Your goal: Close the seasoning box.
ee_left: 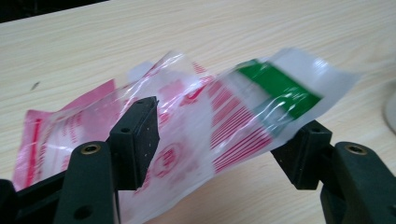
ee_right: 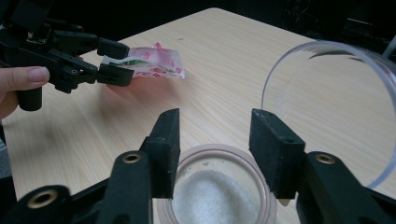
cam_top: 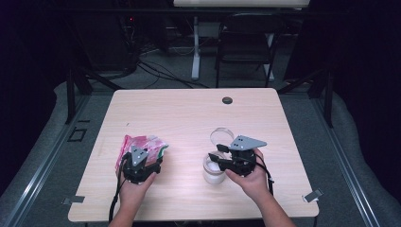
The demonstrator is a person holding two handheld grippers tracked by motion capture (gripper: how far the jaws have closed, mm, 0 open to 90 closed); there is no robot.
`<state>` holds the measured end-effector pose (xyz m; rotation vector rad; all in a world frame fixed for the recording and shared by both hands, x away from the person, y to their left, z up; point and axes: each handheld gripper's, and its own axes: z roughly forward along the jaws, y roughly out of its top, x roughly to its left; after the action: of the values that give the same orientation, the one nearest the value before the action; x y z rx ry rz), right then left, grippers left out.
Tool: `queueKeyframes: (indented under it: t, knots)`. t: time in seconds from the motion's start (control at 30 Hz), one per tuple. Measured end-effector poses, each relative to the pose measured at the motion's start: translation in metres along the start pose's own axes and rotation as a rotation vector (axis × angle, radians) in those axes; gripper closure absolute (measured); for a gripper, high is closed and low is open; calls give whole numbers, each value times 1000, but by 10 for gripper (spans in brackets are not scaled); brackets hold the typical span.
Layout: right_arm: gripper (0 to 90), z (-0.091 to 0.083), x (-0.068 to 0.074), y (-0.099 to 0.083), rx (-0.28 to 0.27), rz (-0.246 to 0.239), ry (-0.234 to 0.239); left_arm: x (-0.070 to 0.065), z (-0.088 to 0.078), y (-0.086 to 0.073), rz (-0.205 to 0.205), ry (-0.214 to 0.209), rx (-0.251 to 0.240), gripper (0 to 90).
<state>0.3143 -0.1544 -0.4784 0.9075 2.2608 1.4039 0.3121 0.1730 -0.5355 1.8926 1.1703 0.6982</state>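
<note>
Two claws busy: left claw (cam_top: 142, 158) pinches a red-and-green plastic packet (ee_left: 224, 116) left of the open jar (cam_top: 213, 171). Right claw (ee_right: 215, 154) hovers unclamped over the jar's rim. Guessing next it steadies the jar, then the packet comes over to pour.

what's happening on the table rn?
A person works at a wooden table with tongs in each hand. The left tongs have a red, white and green plastic packet between their jaws, lifted partly off the table; whether the pads press on it is hard to tell. The right tongs hover open over an open jar of white grains. The jar's clear lid lies on the table just beyond it. A small dark disc sits near the far edge.
</note>
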Motion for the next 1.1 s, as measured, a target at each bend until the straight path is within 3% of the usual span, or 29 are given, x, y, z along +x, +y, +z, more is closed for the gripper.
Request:
queueKeyframes:
  t: [0.33,0.73,1.1]
  knots:
    - [591,-8,-2,-2,-18,9,-14,-19,5,6,39,-66,-4,365]
    - [594,-15,-2,-3,-25,15,-29,-26,7,11,50,-98,-10,378]
    - [720,-28,-9,0,-26,22,-21,-31,5,15,65,-140,-15,406]
